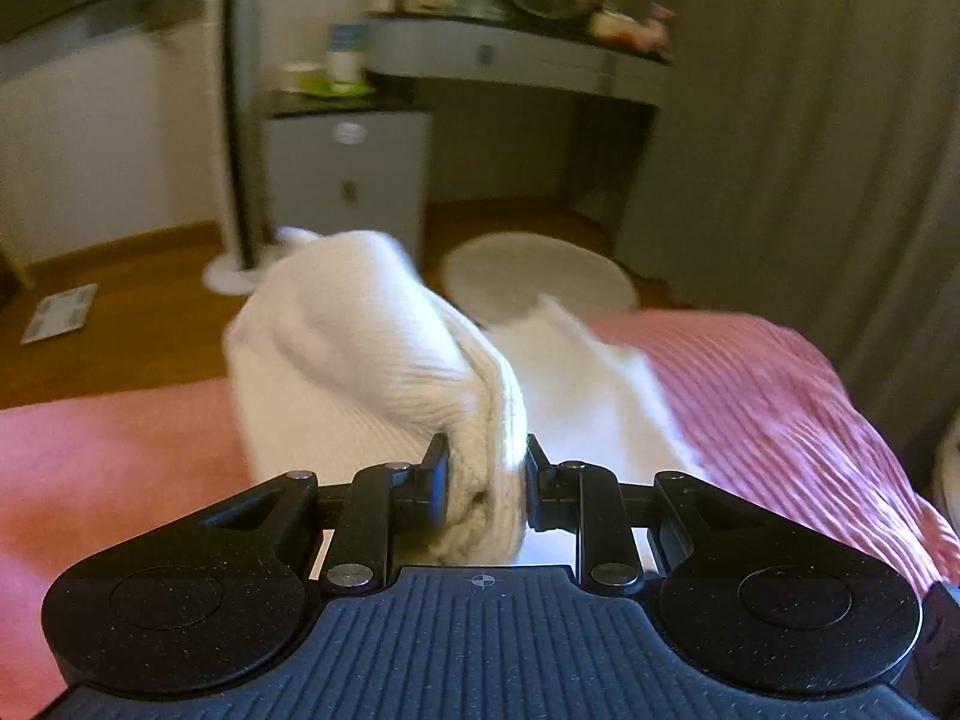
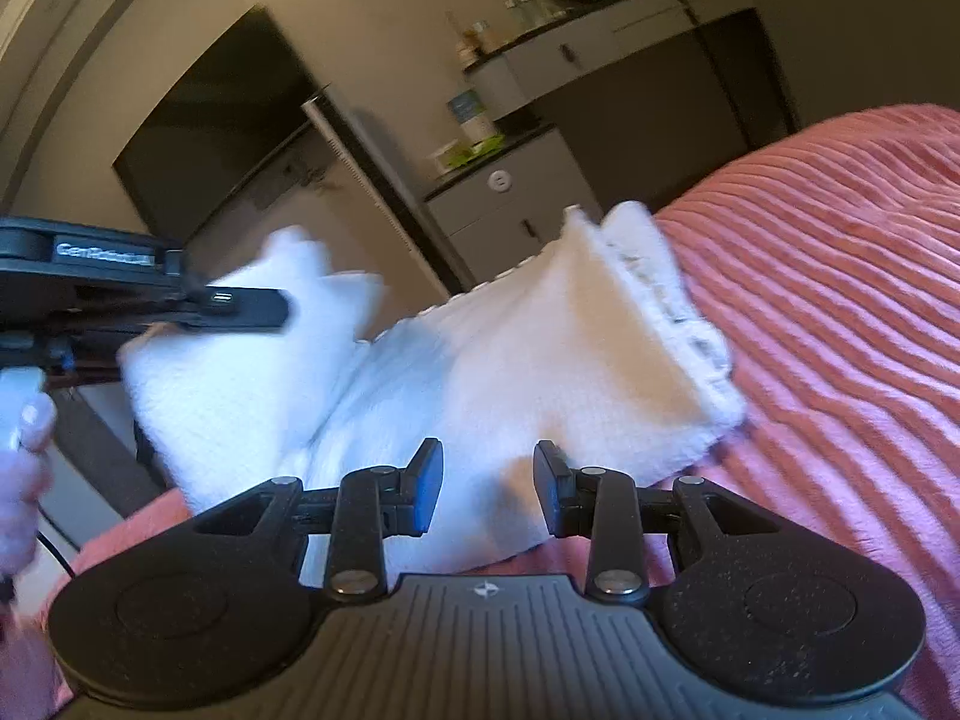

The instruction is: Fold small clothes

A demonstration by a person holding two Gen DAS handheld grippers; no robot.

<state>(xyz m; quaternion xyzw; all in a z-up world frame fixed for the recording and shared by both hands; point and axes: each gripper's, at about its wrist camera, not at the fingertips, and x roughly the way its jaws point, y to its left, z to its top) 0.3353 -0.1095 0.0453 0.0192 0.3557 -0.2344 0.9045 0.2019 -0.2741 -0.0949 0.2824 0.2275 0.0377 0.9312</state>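
From the left wrist view, the left gripper (image 1: pixel 485 480) has its jaws clamped on a bunched fold of a white knitted garment (image 1: pixel 372 348). The cloth rises from the jaws and drapes forward in a thick, blurred hump, lifted clear of the pink ribbed bedspread (image 1: pixel 780 396). Another part of the same white fabric lies flat on the bedspread to the right of the jaws. Beyond the bed are a wooden floor (image 1: pixel 132 312), a round pale rug (image 1: pixel 540 276) and a grey desk (image 1: pixel 516 54) carrying bottles.

From the right wrist view, the right gripper (image 2: pixel 487 492) has its jaws standing partly apart with the near edge of the white knitted garment (image 2: pixel 540 360) between them; whether the pads press on the cloth I cannot tell. The garment spreads across the pink ribbed bedspread (image 2: pixel 840 300), its left end raised by the left gripper (image 2: pixel 264 306), which reaches in from the left edge. A hand (image 2: pixel 21 468) shows beneath it.
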